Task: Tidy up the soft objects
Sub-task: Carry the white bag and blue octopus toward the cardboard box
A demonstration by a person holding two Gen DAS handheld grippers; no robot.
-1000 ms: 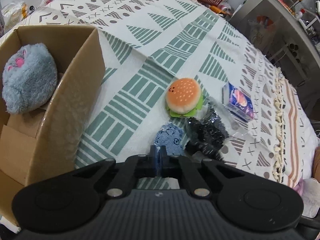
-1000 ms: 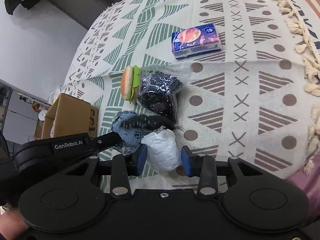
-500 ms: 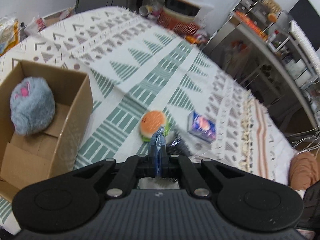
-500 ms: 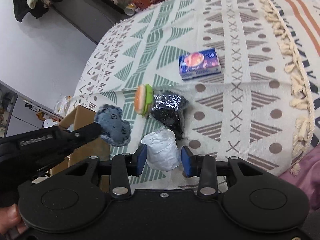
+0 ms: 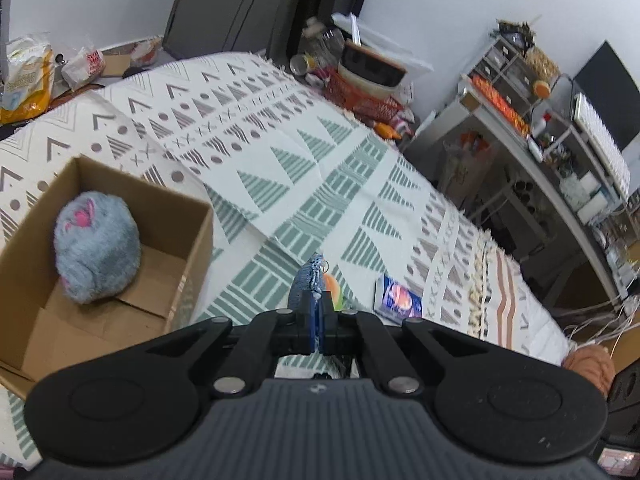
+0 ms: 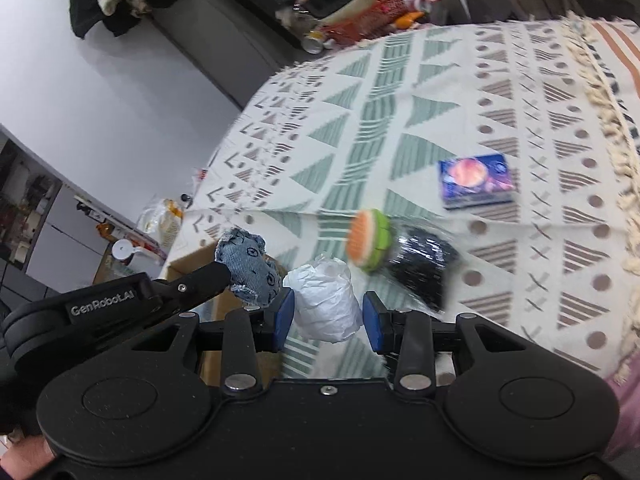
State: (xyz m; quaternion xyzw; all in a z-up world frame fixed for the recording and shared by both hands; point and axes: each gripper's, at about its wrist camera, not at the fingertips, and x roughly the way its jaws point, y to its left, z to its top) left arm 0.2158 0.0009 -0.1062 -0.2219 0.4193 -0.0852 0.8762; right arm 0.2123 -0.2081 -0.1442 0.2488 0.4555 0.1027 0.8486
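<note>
The left gripper (image 5: 316, 322) is clamped on a denim toy (image 6: 250, 270), held in the air at lower centre of its frame, right of the box (image 5: 188, 264) holding a grey plush (image 5: 96, 248). The right gripper (image 6: 326, 316) grips a white wad (image 6: 324, 306); burger toy (image 6: 368, 240) lies beyond.

Our left wrist view sits behind the left claw (image 5: 318, 320), raised above the patterned surface (image 5: 304, 184), looking along it towards the far wall, with the cardboard box (image 5: 188, 248) low on its left. Our right wrist view sits behind the right claw (image 6: 328, 316), also raised, facing across the same surface (image 6: 440, 120). Both views share the burger toy (image 5: 334, 286) (image 6: 366, 240), the blue packet (image 5: 398, 300) (image 6: 476, 180) and the denim pouch (image 5: 308, 284) (image 6: 250, 268); the right view also takes in the left claw (image 6: 224, 276) from the side.
</note>
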